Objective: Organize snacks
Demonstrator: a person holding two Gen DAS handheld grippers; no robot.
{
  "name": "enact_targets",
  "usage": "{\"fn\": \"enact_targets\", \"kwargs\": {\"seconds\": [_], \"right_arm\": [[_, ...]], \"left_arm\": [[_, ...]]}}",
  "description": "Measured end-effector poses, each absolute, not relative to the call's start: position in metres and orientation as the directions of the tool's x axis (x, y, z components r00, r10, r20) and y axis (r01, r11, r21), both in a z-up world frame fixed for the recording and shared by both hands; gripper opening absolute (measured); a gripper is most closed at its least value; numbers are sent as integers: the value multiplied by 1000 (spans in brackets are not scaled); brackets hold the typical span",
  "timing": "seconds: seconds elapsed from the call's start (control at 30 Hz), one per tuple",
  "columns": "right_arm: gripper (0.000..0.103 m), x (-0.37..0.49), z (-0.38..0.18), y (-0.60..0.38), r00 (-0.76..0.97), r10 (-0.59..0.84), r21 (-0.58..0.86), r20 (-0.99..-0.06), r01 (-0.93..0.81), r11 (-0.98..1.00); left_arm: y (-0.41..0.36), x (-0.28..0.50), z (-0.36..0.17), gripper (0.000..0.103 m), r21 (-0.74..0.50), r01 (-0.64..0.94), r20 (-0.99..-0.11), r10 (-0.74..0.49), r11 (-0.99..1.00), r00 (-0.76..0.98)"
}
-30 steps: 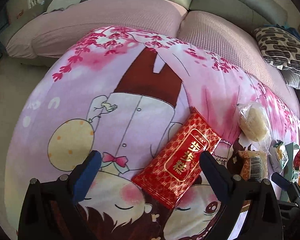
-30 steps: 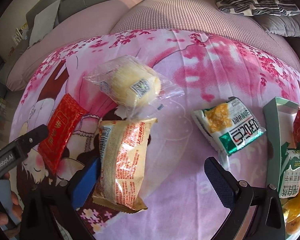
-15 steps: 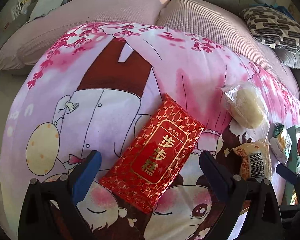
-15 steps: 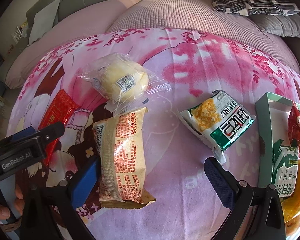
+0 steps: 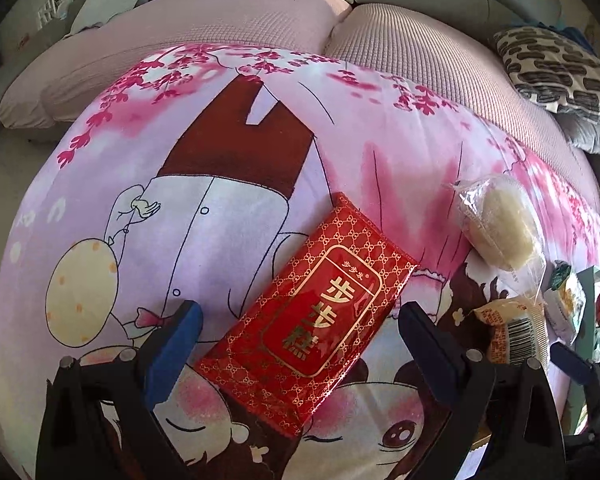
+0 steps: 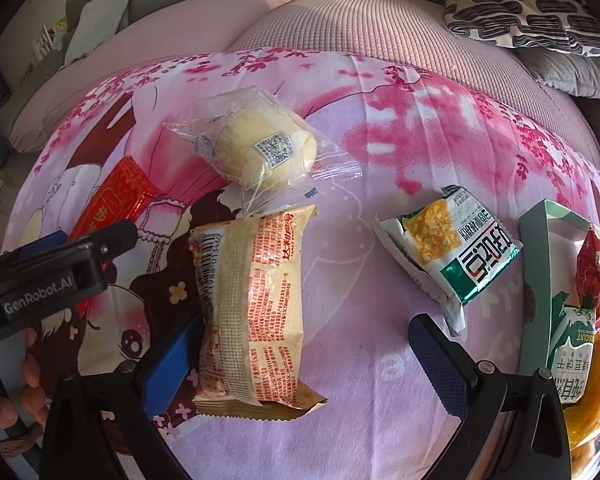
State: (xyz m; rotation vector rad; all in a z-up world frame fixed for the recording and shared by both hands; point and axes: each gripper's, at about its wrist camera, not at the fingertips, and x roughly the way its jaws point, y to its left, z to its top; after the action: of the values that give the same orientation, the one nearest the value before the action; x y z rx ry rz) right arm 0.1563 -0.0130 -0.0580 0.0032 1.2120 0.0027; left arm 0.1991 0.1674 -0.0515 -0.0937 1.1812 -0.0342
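- red packet (image 5: 316, 328) lies flat on the cartoon-print cloth (image 5: 220, 208), between the spread jaws of the left gripper (image 5: 296, 320), slightly nearer the right-hand finger; nothing gripped
- long axis runs diagonal, from low near the left finger up toward the far right, so it is not square to the jaw line; judgement: a wrist turn is needed before closing across the short side
- left gripper is clearly nearer the packet than the other; in the right wrist view the packet (image 6: 112, 196) is far off to the left, partly hidden behind the left tool body
- right gripper (image 6: 304, 340) jaws wide apart, empty; beige bread packet (image 6: 252, 304) lies lengthwise, its lower left edge just beside the left finger, mostly inside the gap
- beyond those jaws: clear-wrapped bun (image 6: 260, 152) touching the beige packet's far end; green-white packet (image 6: 452, 248) ahead-right, apart
- green box (image 6: 536, 256) at far right, already holding snacks
- nothing stands between left jaws and red packet; bun well to the right
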Motion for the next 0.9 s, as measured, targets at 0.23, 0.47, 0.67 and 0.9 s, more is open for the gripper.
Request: {"fn": "enact_targets", "kwargs": {"seconds": [0.23, 0.47, 0.67, 0.9], "right_arm": [[103, 157, -61, -6, 350, -5, -8, -937, -8, 1000], [92, 156, -57, -8, 367, 4, 3, -930, -2, 1000], [84, 158, -55, -12, 365, 17, 20, -931, 5, 1000], [84, 158, -55, -20, 358, 19, 23, -933, 8, 1000]], "left_arm": [[174, 197, -48, 94, -119, -39, -914, -94, 992, 394], [190, 192, -42, 63, -178, -91, -895, -123, 980, 428], [193, 190, -41, 59, -184, -89, -894, -129, 979, 428], [182, 195, -43, 69, -187, -26, -897, -160, 982, 413]]}}
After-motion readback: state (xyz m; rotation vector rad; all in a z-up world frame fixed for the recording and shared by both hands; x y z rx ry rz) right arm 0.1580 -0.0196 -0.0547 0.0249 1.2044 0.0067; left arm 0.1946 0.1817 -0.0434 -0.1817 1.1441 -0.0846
